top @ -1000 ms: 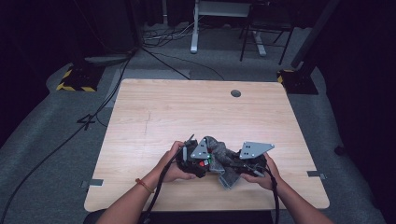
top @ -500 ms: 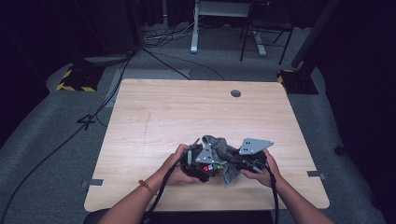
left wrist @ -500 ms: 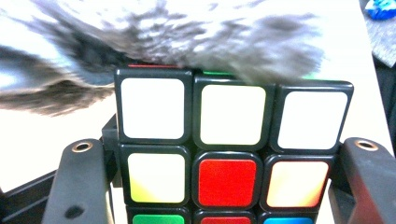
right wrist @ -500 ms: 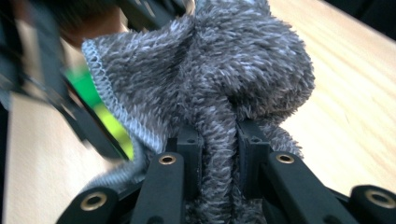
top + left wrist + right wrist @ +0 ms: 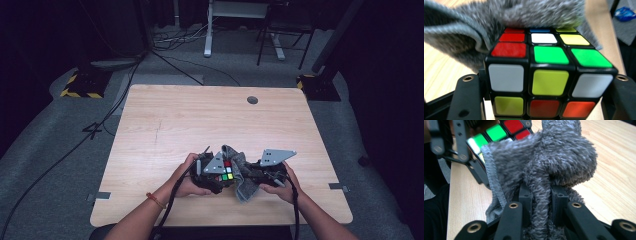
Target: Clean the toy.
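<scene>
A colourful puzzle cube point(image 5: 549, 75) sits between the two black jaws of my left gripper point(image 5: 546, 100), which is shut on its sides. A grey fluffy cloth point(image 5: 554, 165) lies against the cube's far top face. My right gripper point(image 5: 541, 202) is shut on a bunched fold of that cloth. In the high view both grippers meet near the table's front edge: the cube point(image 5: 227, 170), the cloth point(image 5: 242, 172), my left gripper point(image 5: 217, 172) and my right gripper point(image 5: 255, 175) close together.
The wooden table point(image 5: 175, 120) stretches away behind the hands, with a round cable hole point(image 5: 252, 100) near its far edge. Cables trail from both grippers toward the person. Dark floor, desk legs and loose cables lie beyond the table.
The two grippers have drawn a little closer together, and the cloth now lies more over the cube. Both hands stay at the table's front.
</scene>
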Available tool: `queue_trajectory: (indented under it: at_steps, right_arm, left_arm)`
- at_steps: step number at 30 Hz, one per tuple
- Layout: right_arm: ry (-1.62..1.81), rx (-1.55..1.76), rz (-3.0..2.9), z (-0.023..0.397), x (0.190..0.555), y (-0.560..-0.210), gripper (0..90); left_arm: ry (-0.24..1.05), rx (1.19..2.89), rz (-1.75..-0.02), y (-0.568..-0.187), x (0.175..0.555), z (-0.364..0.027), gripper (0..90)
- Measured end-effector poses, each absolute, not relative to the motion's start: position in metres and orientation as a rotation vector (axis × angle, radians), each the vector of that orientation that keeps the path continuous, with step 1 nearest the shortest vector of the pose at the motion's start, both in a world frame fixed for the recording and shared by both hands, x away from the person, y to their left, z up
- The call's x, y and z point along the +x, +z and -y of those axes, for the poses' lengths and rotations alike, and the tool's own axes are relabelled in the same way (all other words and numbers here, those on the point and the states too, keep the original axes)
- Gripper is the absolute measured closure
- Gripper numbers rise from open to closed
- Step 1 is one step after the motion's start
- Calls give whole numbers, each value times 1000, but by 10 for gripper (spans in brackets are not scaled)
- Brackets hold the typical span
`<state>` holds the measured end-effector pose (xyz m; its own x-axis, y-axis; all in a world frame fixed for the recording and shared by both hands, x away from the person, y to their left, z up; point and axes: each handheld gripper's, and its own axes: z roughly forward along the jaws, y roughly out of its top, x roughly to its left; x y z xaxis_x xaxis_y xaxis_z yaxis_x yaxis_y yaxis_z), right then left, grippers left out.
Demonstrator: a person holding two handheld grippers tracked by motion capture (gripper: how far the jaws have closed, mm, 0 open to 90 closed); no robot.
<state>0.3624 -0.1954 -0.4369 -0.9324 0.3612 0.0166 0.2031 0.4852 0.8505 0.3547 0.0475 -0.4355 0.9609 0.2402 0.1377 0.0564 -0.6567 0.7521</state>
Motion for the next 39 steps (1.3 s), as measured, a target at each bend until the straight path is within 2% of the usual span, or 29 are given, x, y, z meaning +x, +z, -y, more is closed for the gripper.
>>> queue_trajectory:
  at_steps: [8,15,17,23,31,39]
  right_arm:
    - [1428,441,-2513,197,354,-425,756]
    - [1461,341,-2521,182,344,-414,756]
    - [1419,305,-2522,175,341,-412,756]
    - [1340,343,-2504,170,350,-416,756]
    - [1238,467,-2559,190,366,-436,757]
    - [1365,463,-2624,191,364,-444,756]
  left_arm:
    - [313,2346,-213,-441,355,-42,330]
    - [332,2406,-209,-448,356,-31,331]
    - [302,2398,-202,-449,354,-29,332]
    - [298,2393,-197,-448,354,-31,334]
    - [275,2337,-198,-440,355,-40,333]
    - [301,2315,-197,-439,356,-47,332]
